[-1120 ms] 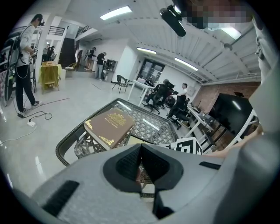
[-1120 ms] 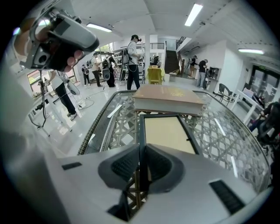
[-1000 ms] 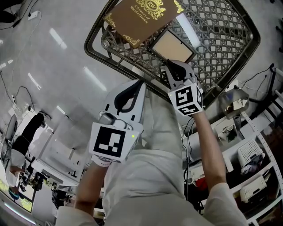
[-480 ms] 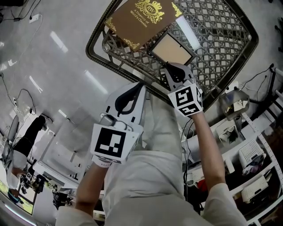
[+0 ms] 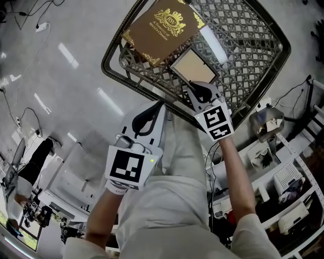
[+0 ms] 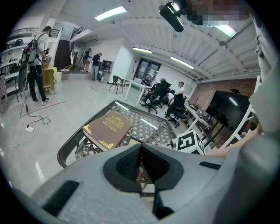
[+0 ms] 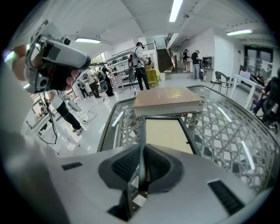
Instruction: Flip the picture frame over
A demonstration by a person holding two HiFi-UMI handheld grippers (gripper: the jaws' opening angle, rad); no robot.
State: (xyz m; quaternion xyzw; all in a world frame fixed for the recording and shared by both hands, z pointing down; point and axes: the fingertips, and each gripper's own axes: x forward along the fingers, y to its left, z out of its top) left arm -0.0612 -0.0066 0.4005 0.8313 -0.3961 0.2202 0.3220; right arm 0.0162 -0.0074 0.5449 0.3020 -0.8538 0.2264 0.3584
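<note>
We're looking out over a big open-plan office and lab space. People [image 6: 37, 65] are standing about on a pale polished floor [image 6: 65, 109], and others are sitting in office chairs [image 6: 154, 99] by desks. Strip lights [image 6: 113, 13] are glowing along the ceiling and cables [image 6: 33, 124] are trailing across the floor. A staircase [image 7: 168, 49] is rising at the back, and shelving [image 5: 305, 172] is holding bins and gear.

Around the glass-topped lattice table [image 5: 253, 45] the pale floor [image 5: 61, 76] is glossy enough to mirror the ceiling strip lights [image 6: 110, 13] — loose cables [image 6: 33, 120] trail across it off the table's left side. Beyond the table stand a white desk [image 6: 135, 84] with dark chairs [image 6: 117, 82], a brick wall [image 6: 203, 89] and a big dark screen [image 6: 227, 109]. White shelving [image 5: 291, 177] crowds the table's right side.
</note>
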